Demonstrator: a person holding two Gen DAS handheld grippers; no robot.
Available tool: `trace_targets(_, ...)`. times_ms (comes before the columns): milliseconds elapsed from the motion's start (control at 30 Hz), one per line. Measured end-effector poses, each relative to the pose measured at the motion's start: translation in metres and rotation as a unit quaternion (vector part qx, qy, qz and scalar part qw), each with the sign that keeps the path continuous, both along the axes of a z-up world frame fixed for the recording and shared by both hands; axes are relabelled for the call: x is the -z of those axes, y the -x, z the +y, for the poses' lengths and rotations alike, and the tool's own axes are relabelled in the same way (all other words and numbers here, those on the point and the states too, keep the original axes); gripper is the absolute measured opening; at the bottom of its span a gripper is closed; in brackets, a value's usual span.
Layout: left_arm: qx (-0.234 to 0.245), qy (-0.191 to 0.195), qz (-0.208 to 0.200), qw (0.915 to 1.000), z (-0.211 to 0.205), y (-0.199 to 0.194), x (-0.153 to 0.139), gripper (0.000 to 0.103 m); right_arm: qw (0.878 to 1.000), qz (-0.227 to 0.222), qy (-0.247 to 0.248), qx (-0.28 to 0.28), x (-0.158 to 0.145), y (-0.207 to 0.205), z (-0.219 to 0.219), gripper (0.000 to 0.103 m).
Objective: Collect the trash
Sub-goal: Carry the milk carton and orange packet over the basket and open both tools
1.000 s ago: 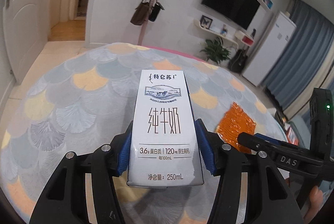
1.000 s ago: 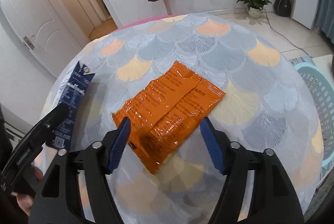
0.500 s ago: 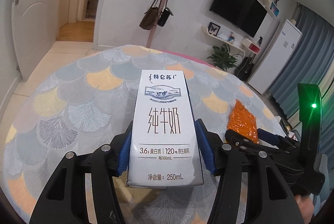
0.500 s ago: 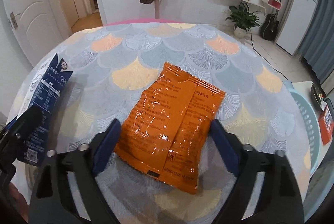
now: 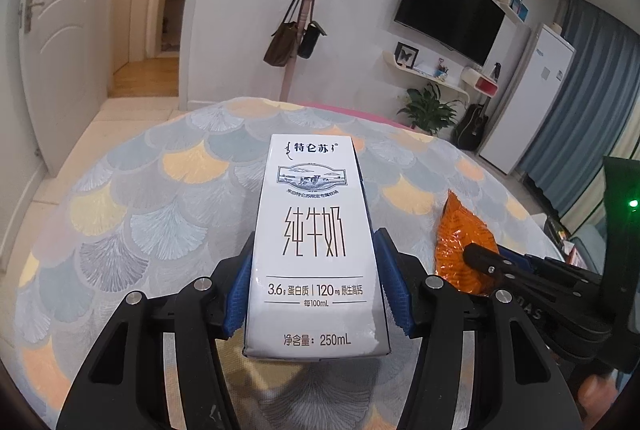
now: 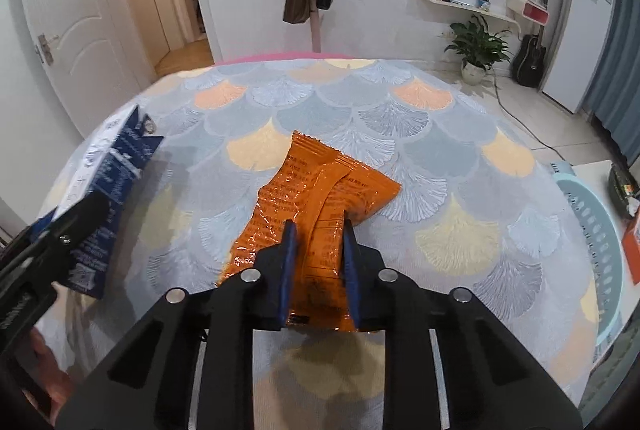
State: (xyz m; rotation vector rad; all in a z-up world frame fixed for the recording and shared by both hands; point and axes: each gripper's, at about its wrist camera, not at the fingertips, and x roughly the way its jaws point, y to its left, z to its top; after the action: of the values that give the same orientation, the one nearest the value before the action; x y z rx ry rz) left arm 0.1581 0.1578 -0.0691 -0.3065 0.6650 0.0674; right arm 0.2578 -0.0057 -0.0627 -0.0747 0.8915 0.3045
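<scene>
1. Our left gripper (image 5: 316, 290) has its blue pads pressed on both sides of a white milk carton (image 5: 316, 250), printed 250mL, held upright above the near left edge of the table (image 6: 440, 157).
2. Our right gripper (image 6: 316, 266) has closed onto the near end of a shiny, crinkled orange wrapper (image 6: 320, 197), which sits over the table's middle.
3. A pale blue basket (image 6: 600, 254) stands by the table's right edge.

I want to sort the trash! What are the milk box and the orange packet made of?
The milk box looks like coated cardboard: flat printed faces, sharp folded edges. The orange packet looks like thin shiny plastic film: it crinkles, glints, and buckles in the right claw.
</scene>
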Motion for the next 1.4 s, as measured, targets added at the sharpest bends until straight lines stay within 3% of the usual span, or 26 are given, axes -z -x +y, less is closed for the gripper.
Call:
trace_targets(367, 0.051, 0.006, -0.023, 0.9984, -0.020, 0.002, -0.013, 0.054, 0.998, -0.039, -0.043, 0.018, -0.035, 0.025, -0.039, 0.017)
trace_targets(867, 0.175, -0.031, -0.047, 0.9830, -0.123, -0.011, -0.052, 0.054, 0.987, -0.086, -0.076, 0.112, -0.071, 0.041, -0.152, 0.017)
trace_targets(1167, 0.241, -0.042, -0.038, 0.9688, -0.205, -0.046, -0.054, 0.054, 0.973, -0.074, -0.088, 0.200, -0.059, 0.034, -0.254, 0.017)
trace_targets(1400, 0.290, -0.037, -0.004, 0.9563, -0.270, -0.084, -0.035, 0.054, 0.960, -0.026, -0.076, 0.267, -0.026, 0.015, -0.317, 0.017)
